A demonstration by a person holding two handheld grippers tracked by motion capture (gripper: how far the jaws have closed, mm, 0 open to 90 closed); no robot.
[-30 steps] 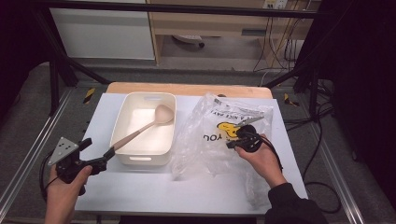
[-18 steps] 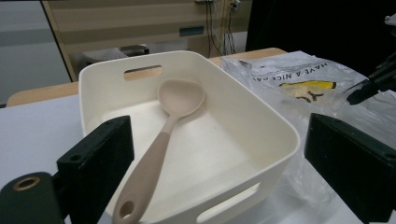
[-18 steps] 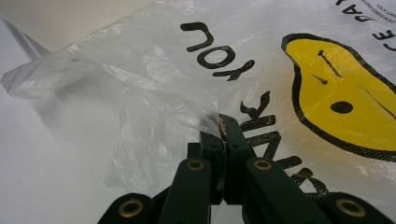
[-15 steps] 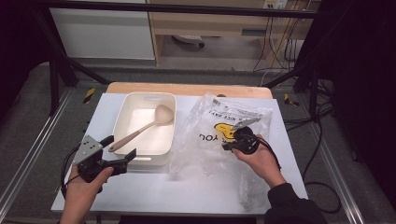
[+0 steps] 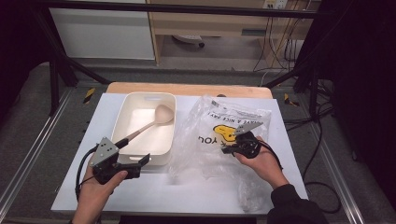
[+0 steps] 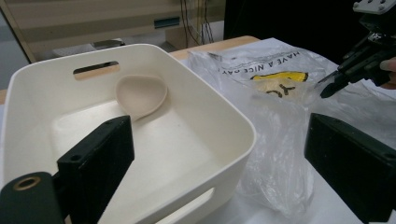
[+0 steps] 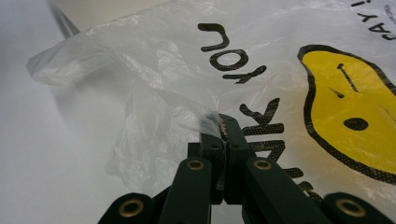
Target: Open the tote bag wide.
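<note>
A cream tub (image 5: 122,117) stands on the white table with a wooden spoon (image 5: 163,113) lying in it, its handle sticking out over the near left rim. My left gripper (image 5: 141,164) is open at the tub's near edge. In the left gripper view the wide jaws frame the tub's corner (image 6: 243,135) and the spoon's bowl (image 6: 141,95). A clear plastic bag (image 5: 219,126) with a yellow smiley face lies to the right of the tub. My right gripper (image 5: 232,145) is shut on a fold of the bag (image 7: 212,119) beside the printed letters.
The table (image 5: 187,193) is white with a wooden strip (image 5: 187,88) along its far edge. Metal rails run down both sides of it. Cables hang at the right, past the table. A loose end of the bag (image 5: 250,191) trails toward the near right edge.
My left gripper has moved right along the table's near side, up to the tub's near edge. The right gripper and the bag have kept still.
</note>
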